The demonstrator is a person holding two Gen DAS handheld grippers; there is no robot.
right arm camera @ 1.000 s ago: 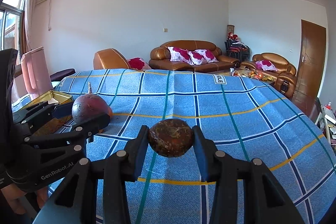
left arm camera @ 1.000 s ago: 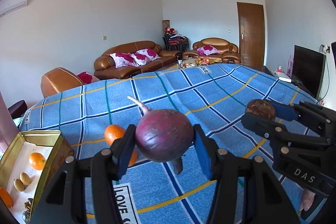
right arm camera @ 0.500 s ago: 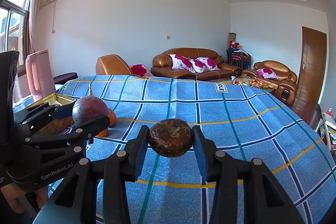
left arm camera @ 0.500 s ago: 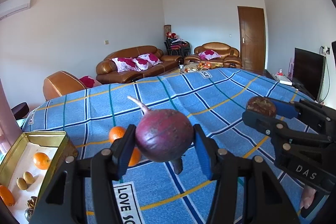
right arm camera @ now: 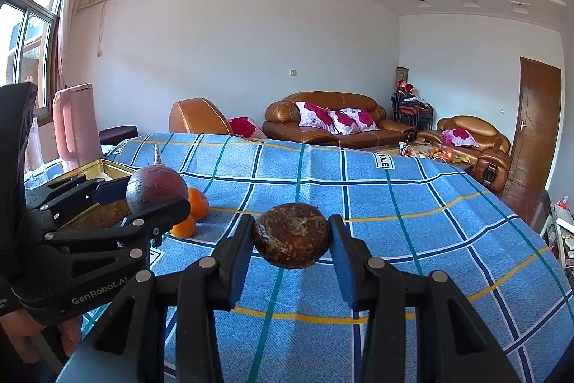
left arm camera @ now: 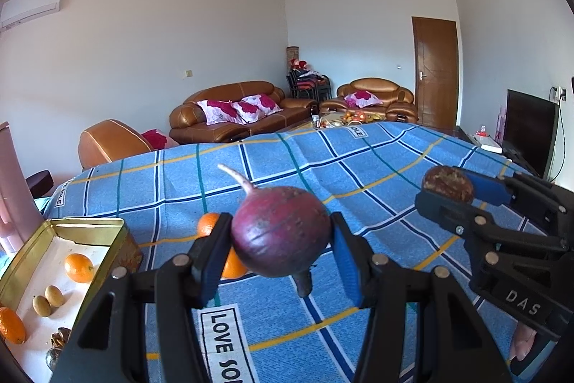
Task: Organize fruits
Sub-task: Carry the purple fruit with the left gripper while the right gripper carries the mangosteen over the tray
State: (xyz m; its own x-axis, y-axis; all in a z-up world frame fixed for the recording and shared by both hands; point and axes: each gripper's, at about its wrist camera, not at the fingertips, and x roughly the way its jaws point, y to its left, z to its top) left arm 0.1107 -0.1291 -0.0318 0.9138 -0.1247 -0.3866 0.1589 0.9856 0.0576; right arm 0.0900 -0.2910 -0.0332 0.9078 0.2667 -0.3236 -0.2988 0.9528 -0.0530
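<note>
I have a purple round root-tipped fruit (left arm camera: 280, 231) pinched between my left gripper (left arm camera: 280, 239) pads, jaws closed onto its sides and about as wide apart as the fruit itself; its pale tail points up and away from me. It hangs clear above the blue checked cloth (left arm camera: 358, 174), and the gripper is held roughly level, fingers pointing across the table toward the sofas (left arm camera: 233, 117).

My right gripper (right arm camera: 292, 241) is closed the same way on a brown wrinkled fruit (right arm camera: 292, 239), also lifted off the cloth, fingers level and pointing forward. From the left camera I see it off to the right of my left jaws, at about the same height, the two tools side by side and apart.

Just behind and below the left jaws, two oranges (right arm camera: 193, 210) sit on the cloth touching each other. Further left of those jaws lies an open gold tin (left arm camera: 86, 225) with its white inside holding an orange (left arm camera: 79, 267), two small yellow-green fruits (left arm camera: 48, 300) and another orange at the near edge.
</note>
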